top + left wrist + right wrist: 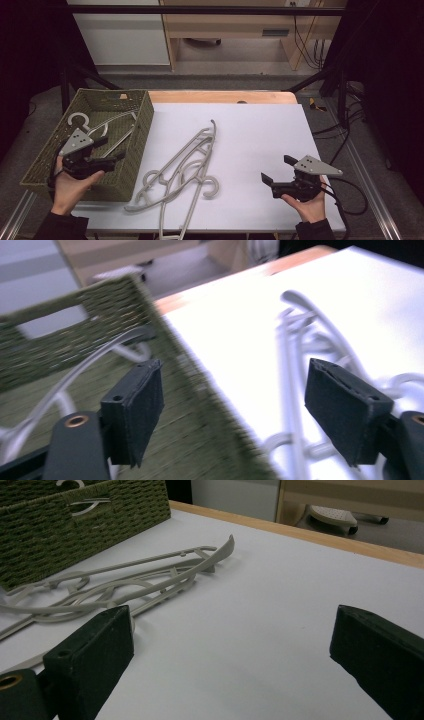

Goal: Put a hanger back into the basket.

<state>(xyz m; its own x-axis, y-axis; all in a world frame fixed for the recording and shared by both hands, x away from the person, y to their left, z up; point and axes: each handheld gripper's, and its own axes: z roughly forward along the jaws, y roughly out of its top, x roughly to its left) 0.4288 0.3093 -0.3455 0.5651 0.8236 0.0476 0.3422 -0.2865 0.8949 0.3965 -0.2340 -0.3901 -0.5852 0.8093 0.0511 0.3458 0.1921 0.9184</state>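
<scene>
Several pale grey plastic hangers [185, 165] lie tangled on the white table top, just right of a green woven basket [145, 125]. Another grey hanger [107, 122] rests inside the basket. My left gripper [111, 149] hovers over the basket's right side, open, with nothing between its pads. In the left gripper view, the left gripper [235, 410] straddles the basket wall [75, 340], with the inside hanger [90, 365] to one side and the table hangers [310, 330] to the other. My right gripper [277, 169] stands open and holds nothing at the front right. In its own view, the right gripper [230, 650] faces the hangers [165, 570] and the basket [75, 530].
The white sheet [260, 130] covers a wooden table whose far edge [225, 96] shows bare. Black frame bars [320, 75] slant at the back corners. Cables [345, 130] trail along the right side. A pale cabinet [125, 35] stands beyond the table.
</scene>
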